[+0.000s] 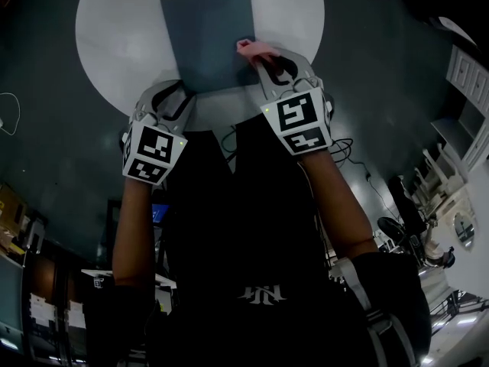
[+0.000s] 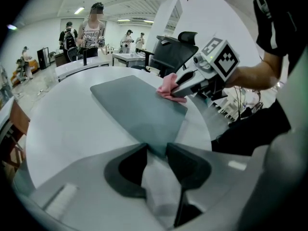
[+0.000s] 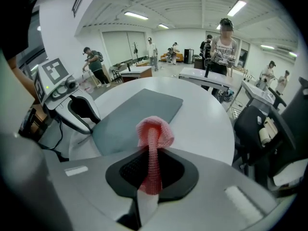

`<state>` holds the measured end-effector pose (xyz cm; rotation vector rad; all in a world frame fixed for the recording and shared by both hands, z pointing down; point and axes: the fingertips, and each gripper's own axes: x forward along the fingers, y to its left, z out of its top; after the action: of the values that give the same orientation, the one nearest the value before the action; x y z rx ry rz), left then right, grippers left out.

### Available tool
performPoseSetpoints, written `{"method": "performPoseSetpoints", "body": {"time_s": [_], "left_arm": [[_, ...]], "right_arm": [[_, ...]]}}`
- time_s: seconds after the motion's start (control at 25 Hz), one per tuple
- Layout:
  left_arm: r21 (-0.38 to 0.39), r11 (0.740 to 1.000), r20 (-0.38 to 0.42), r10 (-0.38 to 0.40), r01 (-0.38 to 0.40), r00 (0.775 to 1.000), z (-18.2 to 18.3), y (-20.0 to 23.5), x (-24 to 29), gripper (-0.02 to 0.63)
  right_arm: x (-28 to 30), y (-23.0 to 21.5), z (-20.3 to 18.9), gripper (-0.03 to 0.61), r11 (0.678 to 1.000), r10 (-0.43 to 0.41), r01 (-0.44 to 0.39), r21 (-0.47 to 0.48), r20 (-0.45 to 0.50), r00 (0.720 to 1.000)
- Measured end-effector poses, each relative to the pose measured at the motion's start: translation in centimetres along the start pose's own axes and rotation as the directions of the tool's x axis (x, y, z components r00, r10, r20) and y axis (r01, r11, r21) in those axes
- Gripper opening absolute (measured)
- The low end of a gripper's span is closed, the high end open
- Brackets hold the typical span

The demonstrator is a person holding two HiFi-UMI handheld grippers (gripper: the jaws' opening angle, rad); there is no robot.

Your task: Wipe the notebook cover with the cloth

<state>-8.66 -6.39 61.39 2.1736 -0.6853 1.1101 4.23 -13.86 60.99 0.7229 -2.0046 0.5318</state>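
Observation:
A grey notebook (image 1: pixel 206 33) lies flat on the round white table (image 1: pixel 114 29). My left gripper (image 1: pixel 186 98) is shut on the notebook's near-left corner; in the left gripper view the jaws (image 2: pixel 157 150) pinch that corner of the notebook (image 2: pixel 137 107). My right gripper (image 1: pixel 258 58) is shut on a pink cloth (image 1: pixel 248 48), which rests at the notebook's right edge. In the right gripper view the cloth (image 3: pixel 154 131) bunches out past the right gripper (image 3: pixel 153 153), over the cover (image 3: pixel 139 109). The left gripper view shows the cloth (image 2: pixel 168 88) touching the cover.
The table's near edge runs just under both grippers. A black office chair (image 2: pixel 171 52) stands past the table, another chair (image 3: pixel 269 129) to its right. Cables (image 1: pixel 351 155) trail on the dark floor. Several people (image 3: pixel 221 42) and desks (image 3: pixel 137 71) stand farther off.

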Motion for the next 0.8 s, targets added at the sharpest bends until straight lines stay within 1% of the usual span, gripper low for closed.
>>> {"method": "performPoseSetpoints", "body": {"time_s": [0.08,0.16,0.24,0.32,0.4,0.44,0.52,0.64,0.8], "left_arm": [[0.005,1.0,0.0,-0.008,0.008,1.0,-0.3,0.2,-0.2,0.133],[0.011,1.0,0.004,-0.018,0.018,1.0,-0.6,0.3,-0.4,0.133],[0.025,0.999,0.005,-0.027,0.027,1.0,-0.5,0.5,-0.4,0.132],[0.056,0.998,-0.006,-0.031,0.031,1.0,-0.6,0.7,-0.6,0.132],[0.101,0.994,-0.029,-0.035,0.038,0.999,-0.8,0.4,-0.6,0.132],[0.121,0.992,-0.04,-0.038,0.043,0.998,-0.9,0.2,-0.4,0.132],[0.147,0.988,-0.052,-0.044,0.051,0.998,-0.9,-0.2,0.0,0.132],[0.17,0.984,-0.058,-0.04,0.049,0.998,-1.2,0.0,-0.1,0.13],[0.191,0.981,-0.062,-0.02,0.031,0.998,-1.5,0.2,-0.3,0.129]], "right_arm": [[-0.4,-0.6,-0.3,0.035,0.999,-0.031,0.031,0.042,-0.01,0.999],[-1.1,0.0,0.8,0.034,0.998,-0.027,0.025,0.059,0.034,0.999],[-1.8,2.0,2.7,0.034,0.997,0.029,-0.036,0.067,0.103,0.994],[-1.8,5.2,4.5,0.034,0.99,0.119,-0.129,0.059,0.15,0.981],[-1.0,8.6,5.3,0.034,0.978,0.203,-0.208,0.012,0.157,0.966],[-0.4,9.9,5.3,0.034,0.972,0.235,-0.234,-0.021,0.152,0.96],[0.8,11.9,5.1,0.035,0.96,0.273,-0.26,-0.104,0.13,0.953],[2.3,14.0,5.0,0.034,0.939,0.272,-0.246,-0.24,0.078,0.959],[3.5,15.3,5.1,0.034,0.913,0.268,-0.246,-0.324,0.022,0.963]]}}
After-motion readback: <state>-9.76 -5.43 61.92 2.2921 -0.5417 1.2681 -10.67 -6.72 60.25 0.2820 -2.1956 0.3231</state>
